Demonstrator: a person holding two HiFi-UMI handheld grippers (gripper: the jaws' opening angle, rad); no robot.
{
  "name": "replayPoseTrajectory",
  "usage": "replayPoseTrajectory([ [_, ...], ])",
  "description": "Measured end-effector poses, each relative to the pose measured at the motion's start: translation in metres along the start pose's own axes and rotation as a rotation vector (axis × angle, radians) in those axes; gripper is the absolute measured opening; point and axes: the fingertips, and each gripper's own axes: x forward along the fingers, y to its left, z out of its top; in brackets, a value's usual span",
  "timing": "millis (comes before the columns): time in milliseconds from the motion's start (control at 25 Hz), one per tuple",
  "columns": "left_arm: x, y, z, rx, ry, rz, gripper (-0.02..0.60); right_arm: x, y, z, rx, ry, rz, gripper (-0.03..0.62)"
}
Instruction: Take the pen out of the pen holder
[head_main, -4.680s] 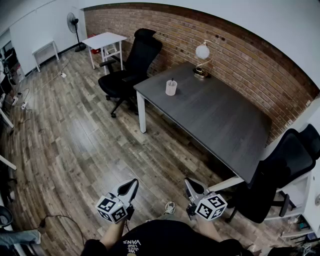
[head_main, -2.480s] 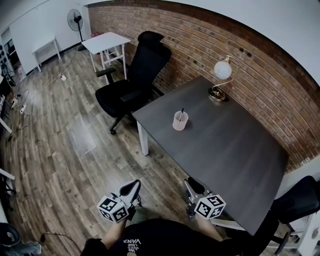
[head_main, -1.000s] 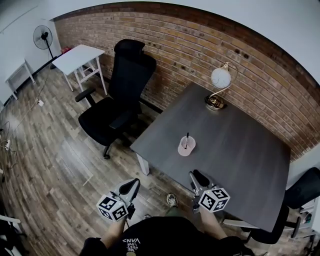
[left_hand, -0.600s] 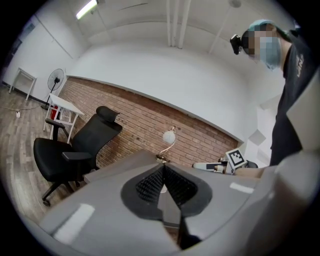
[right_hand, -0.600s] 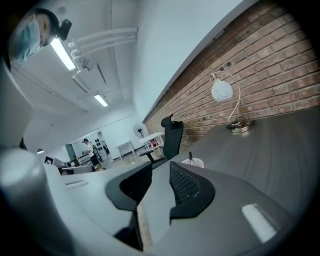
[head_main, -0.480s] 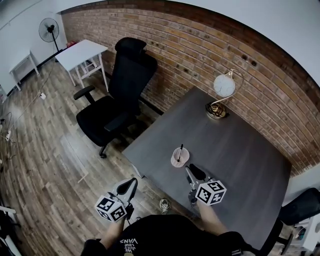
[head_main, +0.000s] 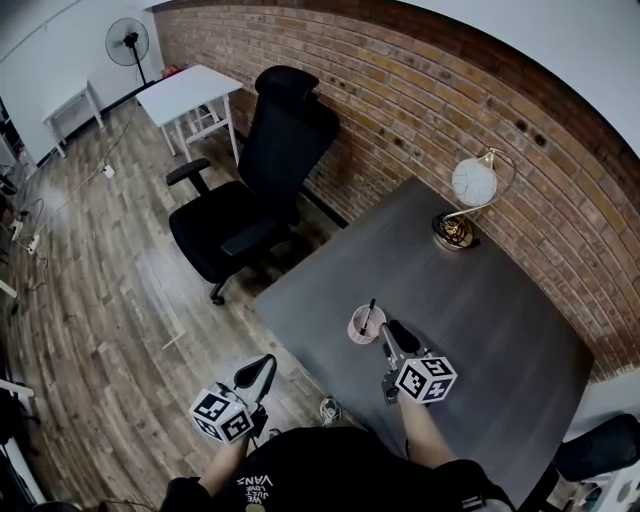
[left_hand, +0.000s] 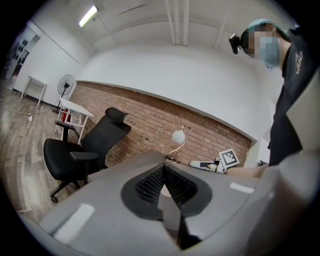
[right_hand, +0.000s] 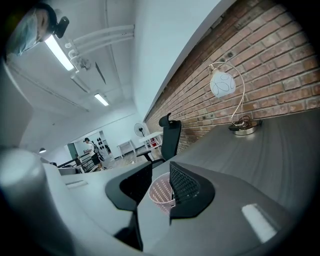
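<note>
— Two grippers sit nearest us, one in each of our hands. Our left gripper (head_main: 258, 372) hangs off to the side of the counter (head_main: 480, 300), above the wooden floor (head_main: 100, 290). Its jaws are pressed together with nothing between them.

— And our right gripper (head_main: 388, 336)?

— It is over the counter with its jaws apart and its tips just beside the pen holder (head_main: 365, 328). In the right gripper view we see the holder framed between the two ribbed pads. We cannot tell whether either pad touches it.

— How does the holder look to us?

— It is a small round cup of pale pink mesh, standing upright near the counter's corner closest to us.

— And the pen (head_main: 369, 315)?

— We see one slim black pen standing in the cup, leaning a little, with its upper end poking above the rim. We see it from the head view. In the right gripper view we cannot make it out.

— What lies beyond?

— The dark grey counter top stretches away. Near its far edge stands a lamp (head_main: 470, 190) with a white globe shade on a curved brass-coloured stem, close to the brick wall (head_main: 400, 90). Left of the counter we see a black office chair (head_main: 250, 200). Farther along the wall are a small white table (head_main: 190, 85) and, last, a standing fan (head_main: 127, 40).
</note>
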Motion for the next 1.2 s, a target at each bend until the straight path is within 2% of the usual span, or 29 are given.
replayPoseTrajectory([
  [520, -0.005, 0.007, 0.001, -0.008, 0.024, 0.052, 0.052, 0.048, -0.018, 0.007, -0.034, -0.037, -0.010, 0.087],
  [1000, -0.007, 0.018, 0.003, 0.001, 0.028, 0.069, 0.052, 0.080, -0.016, -0.009, -0.169, 0.058, -0.030, 0.087],
  [1200, -0.007, 0.021, 0.008, -0.004, 0.026, 0.081, 0.052, 0.084, -0.016, -0.014, -0.262, 0.108, -0.043, 0.087],
])
